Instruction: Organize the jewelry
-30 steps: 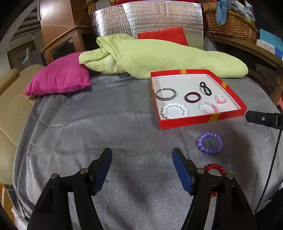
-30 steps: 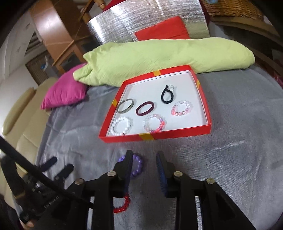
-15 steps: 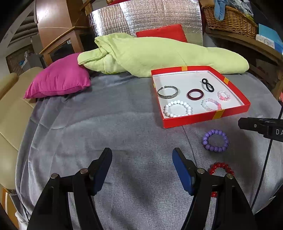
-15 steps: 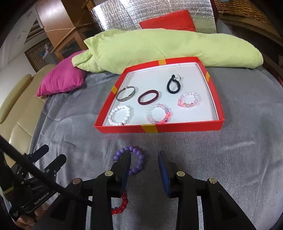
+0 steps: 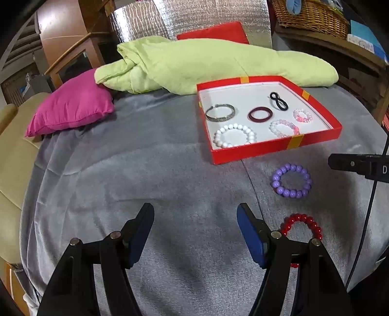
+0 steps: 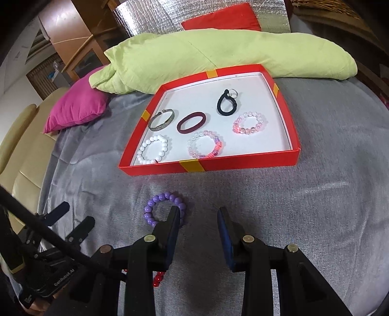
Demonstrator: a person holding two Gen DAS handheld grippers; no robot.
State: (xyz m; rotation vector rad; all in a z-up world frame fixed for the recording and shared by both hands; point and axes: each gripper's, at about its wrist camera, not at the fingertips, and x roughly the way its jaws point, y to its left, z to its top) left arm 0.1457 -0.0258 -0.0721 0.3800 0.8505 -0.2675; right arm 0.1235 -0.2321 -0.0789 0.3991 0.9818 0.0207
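Purple bead bracelet (image 6: 165, 209): lies flat on the grey cover, just in front of the red tray's near wall; outside the tray.
Red bead bracelet (image 5: 301, 226): on the cover nearer the cameras than the purple one, apart from it; partly hidden behind gripper frames in both views.
Red tray (image 6: 243, 162): shallow, white floor, yellow tape marks on the walls; rests on the cover in front of the green bedding.
Tray contents: silver cuff bangle (image 6: 162, 119), dark maroon ring bangle (image 6: 191, 122), black cord loop with a small metal ring (image 6: 227, 104), white bead bracelet (image 6: 152, 149), clear pink-and-purple bead bracelet (image 6: 205, 144), pale pink bead bracelet (image 6: 249, 122). All lie flat and separate.
Right hand-held gripper (image 6: 198, 216): jaws part-way apart, nothing between them; the left finger's tip overlaps the purple bracelet's right edge in its own view, contact not certain.
Left hand-held gripper (image 5: 195, 216): jaws wide apart, empty, over bare cover left of both loose bracelets.
Grey cover (image 5: 145, 175): velvety cloth over the whole work surface.
Behind the tray: light green bedding (image 5: 218, 65), magenta cushion (image 5: 73, 109) to its left, red cushion (image 5: 218, 31) against a silver foil panel (image 5: 194, 17).
Far right, left wrist view: wicker basket (image 5: 313, 14) on a wooden shelf.
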